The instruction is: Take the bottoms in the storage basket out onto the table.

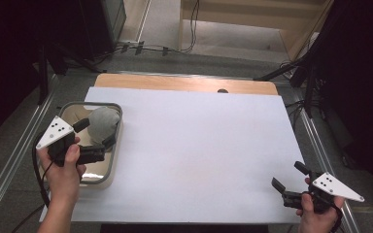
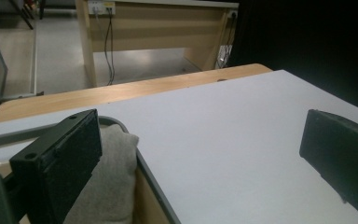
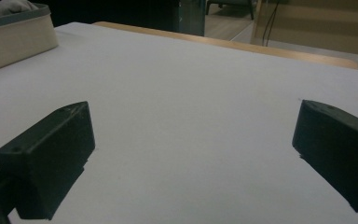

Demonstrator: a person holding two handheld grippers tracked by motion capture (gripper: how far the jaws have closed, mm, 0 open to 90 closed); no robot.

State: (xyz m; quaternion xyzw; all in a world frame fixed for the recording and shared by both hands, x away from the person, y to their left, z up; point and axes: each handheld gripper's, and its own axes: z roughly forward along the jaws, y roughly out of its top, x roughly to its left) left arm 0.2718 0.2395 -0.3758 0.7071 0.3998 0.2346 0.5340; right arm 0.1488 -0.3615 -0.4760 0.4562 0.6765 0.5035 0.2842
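A soft, rounded grey cloth bundle [image 1: 103,124] sits in a shallow beige tray [image 1: 116,156] at the left edge of the white table [image 1: 199,150]. The left gripper [image 1: 95,133] hovers over the tray, jaws apart on either side of the cloth. The right gripper [image 1: 288,175] rests near the table's right front corner, jaws wide apart and holding nothing.

Grey cloth [image 1: 103,124], beige tray [image 1: 108,175]

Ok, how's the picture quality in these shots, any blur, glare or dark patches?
High view: even light on the white board, black surroundings, mild softness. Left gripper view: near fingers soft, the grey cloth dim in the tray. Right gripper view: dim, faint shadows under its fingers; no strong glare.
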